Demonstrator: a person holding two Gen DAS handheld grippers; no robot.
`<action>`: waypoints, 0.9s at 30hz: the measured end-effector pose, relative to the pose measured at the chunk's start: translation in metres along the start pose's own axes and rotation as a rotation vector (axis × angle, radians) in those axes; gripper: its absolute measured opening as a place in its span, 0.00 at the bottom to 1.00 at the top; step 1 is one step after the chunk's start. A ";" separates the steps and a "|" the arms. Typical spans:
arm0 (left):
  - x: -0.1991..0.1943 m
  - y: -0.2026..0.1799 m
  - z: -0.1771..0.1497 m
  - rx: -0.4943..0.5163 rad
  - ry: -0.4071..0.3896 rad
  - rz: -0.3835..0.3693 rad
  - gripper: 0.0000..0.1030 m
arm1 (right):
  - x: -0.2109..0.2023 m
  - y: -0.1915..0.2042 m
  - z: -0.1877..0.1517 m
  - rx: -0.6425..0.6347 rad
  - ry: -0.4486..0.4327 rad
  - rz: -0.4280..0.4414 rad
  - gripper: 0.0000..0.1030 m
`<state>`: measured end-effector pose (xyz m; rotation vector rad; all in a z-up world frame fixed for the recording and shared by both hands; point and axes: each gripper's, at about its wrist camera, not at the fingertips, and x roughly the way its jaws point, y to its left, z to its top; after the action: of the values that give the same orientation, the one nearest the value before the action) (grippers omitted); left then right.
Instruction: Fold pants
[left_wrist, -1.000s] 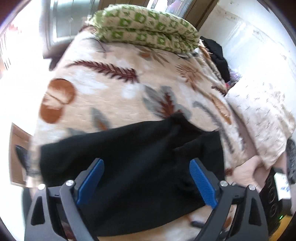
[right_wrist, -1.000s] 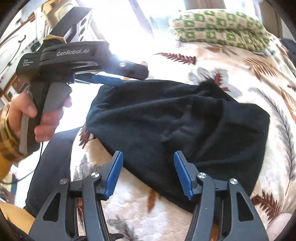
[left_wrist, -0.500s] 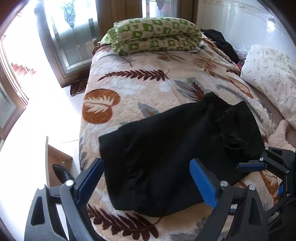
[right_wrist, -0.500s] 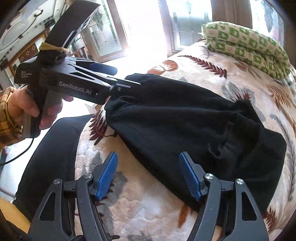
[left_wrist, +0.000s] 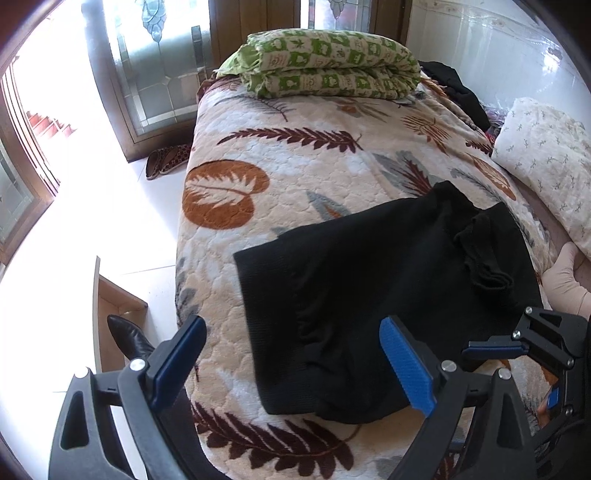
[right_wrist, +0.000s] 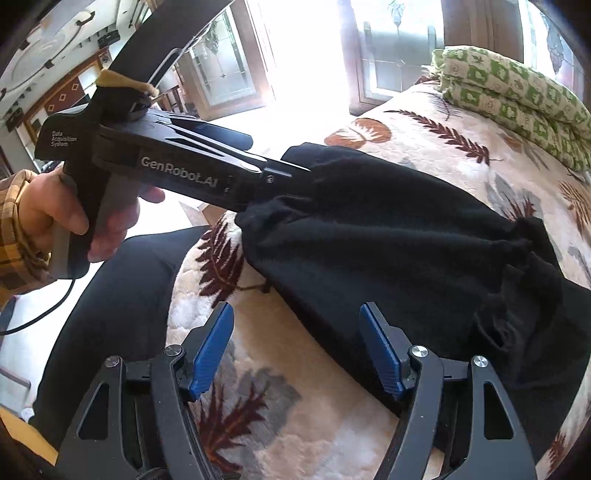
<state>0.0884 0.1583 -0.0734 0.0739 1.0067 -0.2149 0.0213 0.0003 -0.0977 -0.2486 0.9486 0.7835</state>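
Observation:
Black pants (left_wrist: 388, 295) lie folded in a flat rectangle on the leaf-patterned bedspread (left_wrist: 295, 177), with a bunched fold on their right part. My left gripper (left_wrist: 291, 354) hovers open above the pants' near left corner, not touching it. In the right wrist view the same pants (right_wrist: 406, 240) spread to the right, and the left gripper (right_wrist: 277, 157), held by a hand (right_wrist: 74, 218), points at their far left edge. My right gripper (right_wrist: 297, 347) is open over bare bedspread, the pants' near edge beside its right finger. In the left wrist view the right gripper (left_wrist: 517, 373) sits low at the right.
A folded green checked quilt (left_wrist: 332, 70) lies at the bed's far end, dark clothes (left_wrist: 458, 88) and a white pillow (left_wrist: 546, 177) to the right. On the floor left of the bed are a box (left_wrist: 110, 302), a black boot (left_wrist: 129, 336) and slippers (left_wrist: 166, 162). A person's dark trouser leg (right_wrist: 110, 295) stands against the bed's edge.
Both grippers have drawn back from the pants, which now lie released on the bed. The right jaws stand wider than a second ago. The left view shows more of the bed.

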 end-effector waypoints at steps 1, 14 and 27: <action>0.001 0.004 0.000 -0.009 0.002 -0.001 0.93 | 0.002 0.002 0.001 -0.004 0.002 0.003 0.68; 0.031 0.050 0.010 -0.178 0.045 -0.065 0.93 | 0.039 0.022 0.029 -0.046 -0.005 -0.029 0.62; 0.066 0.053 0.009 -0.235 0.091 -0.112 0.93 | 0.071 0.037 0.024 -0.253 0.037 -0.203 0.52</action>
<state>0.1415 0.1989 -0.1265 -0.1890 1.1218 -0.1954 0.0351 0.0737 -0.1356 -0.5732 0.8432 0.7126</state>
